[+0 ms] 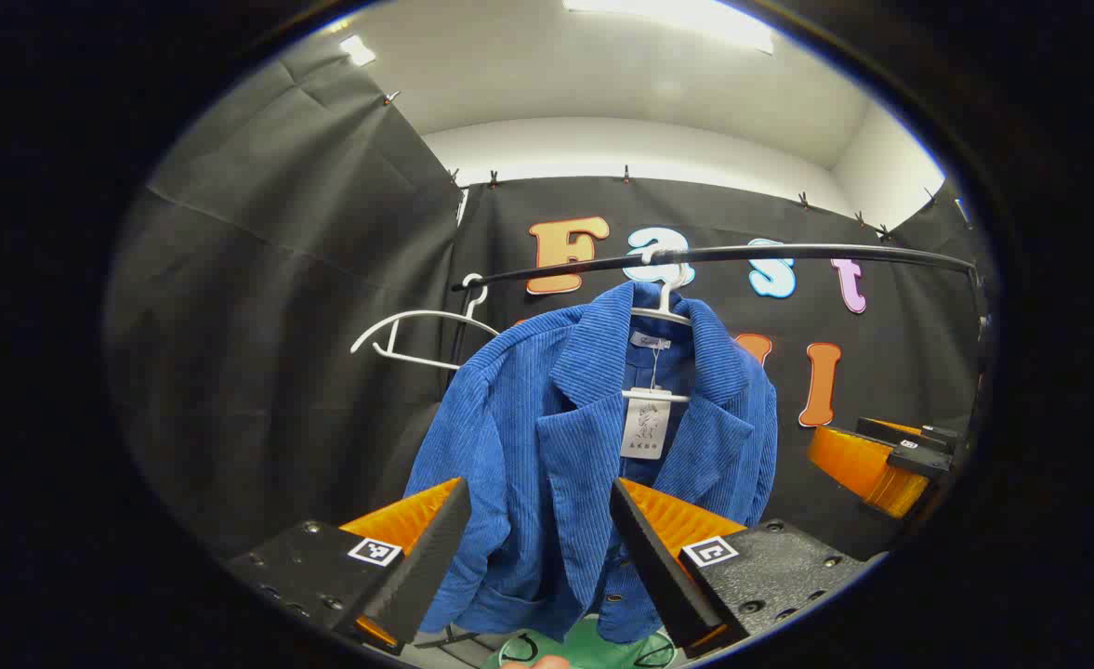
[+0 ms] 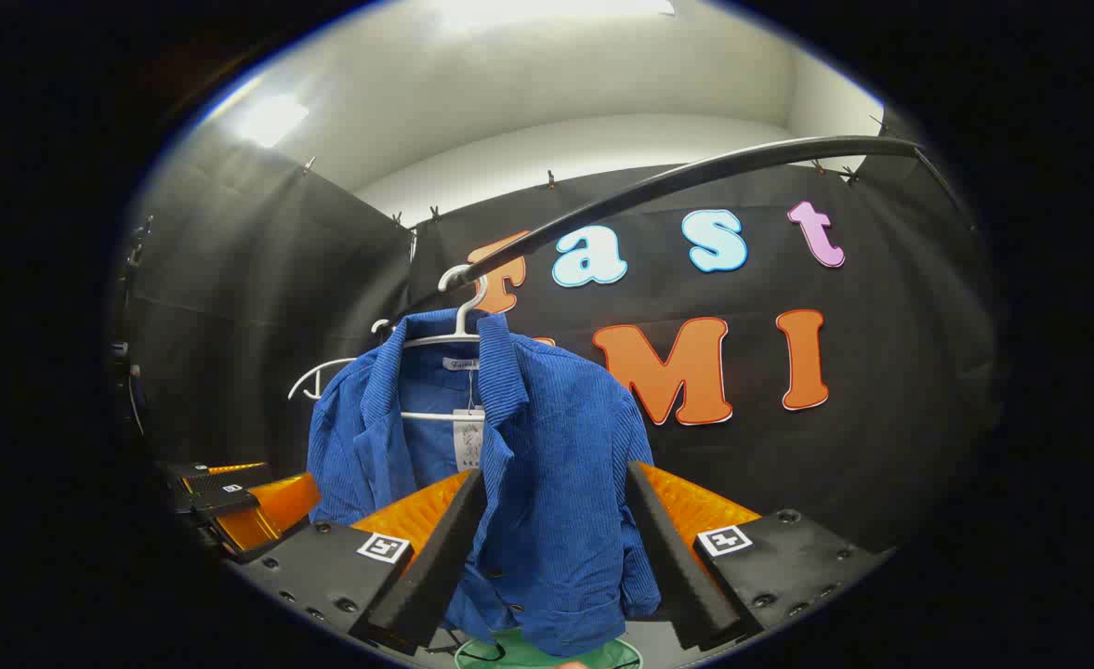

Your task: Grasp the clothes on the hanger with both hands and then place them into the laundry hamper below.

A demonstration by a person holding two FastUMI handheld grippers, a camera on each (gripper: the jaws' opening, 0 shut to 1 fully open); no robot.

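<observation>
A blue corduroy jacket (image 1: pixel 584 446) was seen hanging on a white hanger (image 1: pixel 663 311) from a black rail (image 1: pixel 788 253), with a white paper tag (image 1: pixel 644 427) dangling at its open collar. A second, bare white hanger (image 1: pixel 416 334) was hung on the rail just beside it. The left gripper (image 1: pixel 539 539) was held in front of the jacket's lower half with its fingers spread apart, nothing being clamped between them. In the right gripper view, the right gripper (image 2: pixel 556 534) was likewise held before the jacket, fingers parted and closed on nothing. The rim of a green laundry hamper (image 1: pixel 593 650) was glimpsed below the jacket's hem. The other gripper was visible at the edge of each view.
</observation>
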